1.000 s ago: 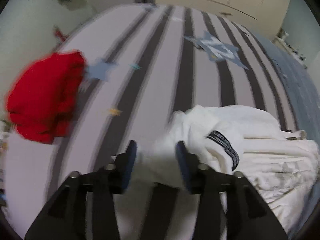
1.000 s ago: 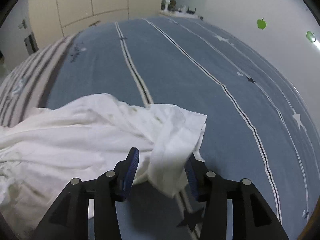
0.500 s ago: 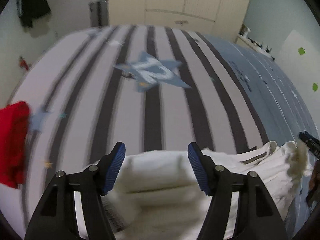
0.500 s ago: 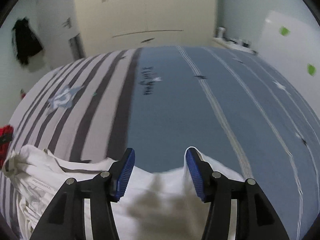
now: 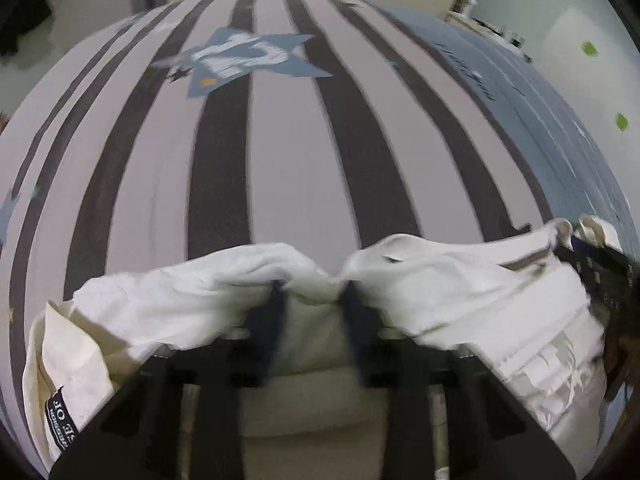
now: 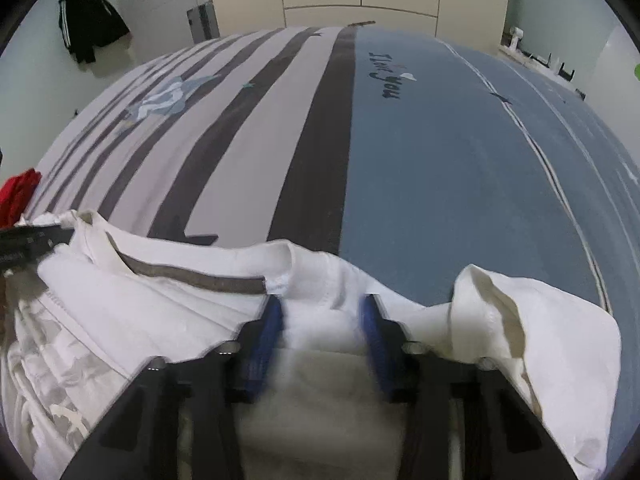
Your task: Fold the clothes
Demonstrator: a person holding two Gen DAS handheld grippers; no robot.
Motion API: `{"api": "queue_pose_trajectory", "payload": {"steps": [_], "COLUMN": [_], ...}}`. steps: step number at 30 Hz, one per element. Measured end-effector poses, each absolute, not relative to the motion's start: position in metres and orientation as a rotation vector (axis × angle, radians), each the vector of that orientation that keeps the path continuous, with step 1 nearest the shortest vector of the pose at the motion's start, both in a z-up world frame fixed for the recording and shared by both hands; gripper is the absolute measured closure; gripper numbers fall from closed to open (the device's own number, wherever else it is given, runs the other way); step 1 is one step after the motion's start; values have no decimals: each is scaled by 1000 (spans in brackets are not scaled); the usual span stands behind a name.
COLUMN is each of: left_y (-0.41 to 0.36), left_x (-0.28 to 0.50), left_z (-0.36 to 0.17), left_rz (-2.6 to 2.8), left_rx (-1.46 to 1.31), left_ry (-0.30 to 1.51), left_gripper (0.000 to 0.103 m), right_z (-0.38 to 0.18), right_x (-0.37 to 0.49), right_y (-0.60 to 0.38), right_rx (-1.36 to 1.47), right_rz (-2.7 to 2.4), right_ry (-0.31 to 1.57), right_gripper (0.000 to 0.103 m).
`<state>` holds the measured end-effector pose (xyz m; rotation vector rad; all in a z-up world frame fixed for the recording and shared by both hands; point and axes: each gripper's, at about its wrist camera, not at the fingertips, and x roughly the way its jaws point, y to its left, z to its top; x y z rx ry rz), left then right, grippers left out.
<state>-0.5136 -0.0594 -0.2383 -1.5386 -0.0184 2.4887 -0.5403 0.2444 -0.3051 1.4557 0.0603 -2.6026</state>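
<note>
Left gripper pinching white garment at lower centre, right gripper pinching its collar edge, striped bedspread behind

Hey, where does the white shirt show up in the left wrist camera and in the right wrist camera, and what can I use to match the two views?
Left wrist: the white shirt fills the bottom, bunched around the left gripper.
Right wrist: the white shirt spans the bottom, draped over the right gripper.
Shared landmark: the blue star print on the striped bedspread, upper left in the right wrist view.
</note>
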Motion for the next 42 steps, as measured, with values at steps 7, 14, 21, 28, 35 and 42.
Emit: {"api": "queue_pose_trajectory", "payload": {"steps": [7, 14, 21, 28, 35, 42], "left_y": [-64, -50, -40, -67, -104, -118], "left_x": [-548, -639, -684, -585, -459, -373], "left_z": [-207, -154, -168, -175, -189, -208], "left_rz": [2672, 2785, 2740, 2714, 2708, 2590], "left_rx": [-1387, -1181, -1371, -1308, -1470, -1638], "left_ry": [-40, -26, -91, -140, -189, -355], "left_gripper": [96, 97, 63, 47, 47, 47], "right_z": [-284, -238, -236, -240, -261, -279], "right_x": [-573, -638, -682, -598, -470, -373], "right_y": [259, 261, 258, 265, 298, 300], "right_rx": [1400, 1259, 1350, 1294, 1450, 1672], "right_rz": [-2698, -2832, -2816, -2857, -2855, -2789], "right_ry": [-45, -51, -97, -21, -119, -315], "right_gripper": [92, 93, 61, 40, 40, 40]}}
